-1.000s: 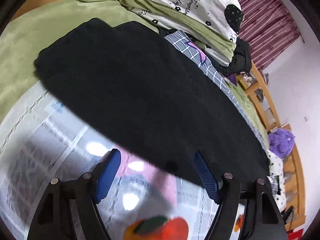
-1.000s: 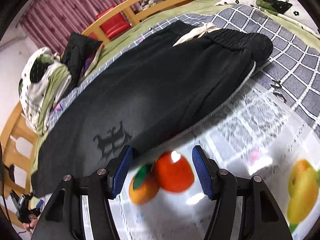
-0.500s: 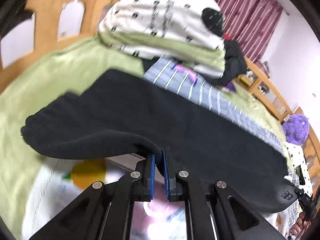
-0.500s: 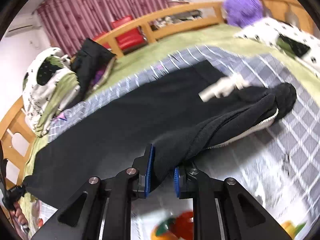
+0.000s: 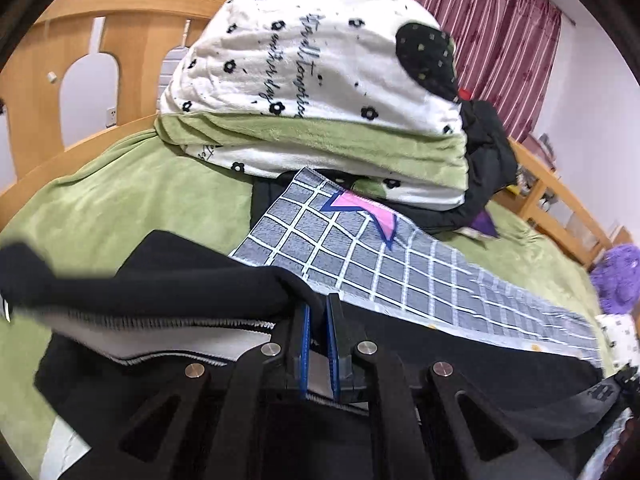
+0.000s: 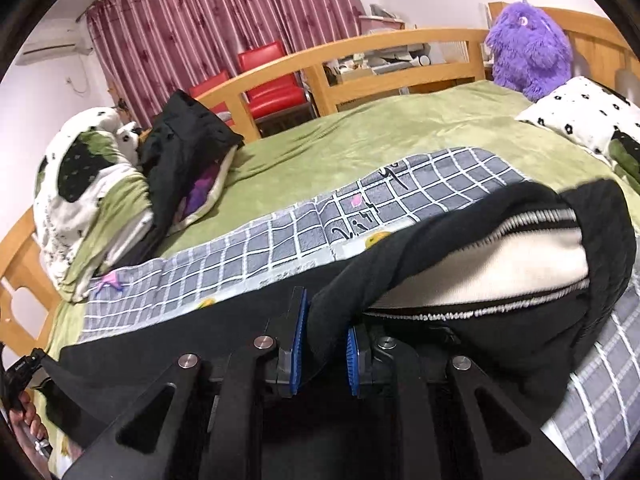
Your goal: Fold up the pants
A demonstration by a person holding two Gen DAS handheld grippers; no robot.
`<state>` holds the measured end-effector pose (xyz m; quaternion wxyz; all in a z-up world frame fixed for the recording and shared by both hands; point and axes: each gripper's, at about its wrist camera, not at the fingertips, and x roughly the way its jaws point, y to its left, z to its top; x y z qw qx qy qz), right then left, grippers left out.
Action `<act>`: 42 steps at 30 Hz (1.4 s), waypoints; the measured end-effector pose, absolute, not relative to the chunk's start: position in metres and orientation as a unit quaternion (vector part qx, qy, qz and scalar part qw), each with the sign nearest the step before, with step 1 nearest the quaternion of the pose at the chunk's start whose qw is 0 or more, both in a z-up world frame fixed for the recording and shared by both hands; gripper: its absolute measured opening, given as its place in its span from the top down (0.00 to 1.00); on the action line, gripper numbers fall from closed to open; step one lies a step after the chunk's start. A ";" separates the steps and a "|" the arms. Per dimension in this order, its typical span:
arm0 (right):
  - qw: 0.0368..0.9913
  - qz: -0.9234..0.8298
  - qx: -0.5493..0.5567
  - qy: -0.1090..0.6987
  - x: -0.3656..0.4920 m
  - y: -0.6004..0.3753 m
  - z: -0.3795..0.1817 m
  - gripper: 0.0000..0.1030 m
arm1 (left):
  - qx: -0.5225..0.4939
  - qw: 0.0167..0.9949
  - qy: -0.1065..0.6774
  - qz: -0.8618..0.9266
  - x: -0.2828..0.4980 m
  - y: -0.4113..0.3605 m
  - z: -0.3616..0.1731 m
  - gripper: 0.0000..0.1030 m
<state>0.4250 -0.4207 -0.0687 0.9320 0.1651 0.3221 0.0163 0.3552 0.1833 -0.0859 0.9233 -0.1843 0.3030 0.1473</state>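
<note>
Green bedding covers a wide wooden-framed bed (image 6: pixel 360 128), and that bed is the working surface.

Both tongs are clenched on the same garment. The left tongs (image 5: pixel 317 336) pinch a thin edge of the black pants (image 5: pixel 160 280) between the blue pads (image 5: pixel 305 344), lifting it so the pale lining and its zigzag seam show underneath. The right tongs (image 6: pixel 323 354) grip a thicker bunch of the same cloth, which bulges out between the pads and drapes off to the right, again baring white lining.

Outward from the grips, the rest of the pants lies spread flat on a grey checked blanket (image 6: pixel 280 248) laid across the bed. Beyond it sit a rolled white-and-green quilt (image 5: pixel 312 80), a black jacket (image 6: pixel 188 148) and a purple plush toy (image 6: pixel 528 48); striped maroon curtains (image 6: pixel 224 28) hang behind. In the right view a hand (image 6: pixel 28 420) appears at the lower left edge.

The pants look soft, thick and fleecy, so they should sag between the two grips rather than hold a line, and the weight is likely moderate. They do not seem slippery. Holding at the long edge, with the two grips well apart, looks the sound choice, since it keeps the raised edge roughly straight for laying over the far half.
</note>
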 end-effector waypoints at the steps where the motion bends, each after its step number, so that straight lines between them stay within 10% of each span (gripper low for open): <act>1: 0.931 0.011 0.164 0.326 0.434 -0.420 -0.074 0.84 | -0.177 0.922 0.307 0.154 0.363 0.182 -0.091 0.92; 6: 0.923 -0.011 0.157 0.351 0.469 -0.415 -0.108 0.81 | -0.162 0.914 0.331 0.168 0.387 0.181 -0.112 0.91; 19: 0.926 -0.004 0.092 0.366 0.368 -0.397 -0.093 0.56 | -0.132 0.912 0.364 0.134 0.291 0.158 -0.095 0.54; 42: 0.881 0.003 0.250 0.402 0.277 -0.445 -0.172 0.47 | -0.334 0.854 0.392 0.074 0.201 0.210 -0.179 0.41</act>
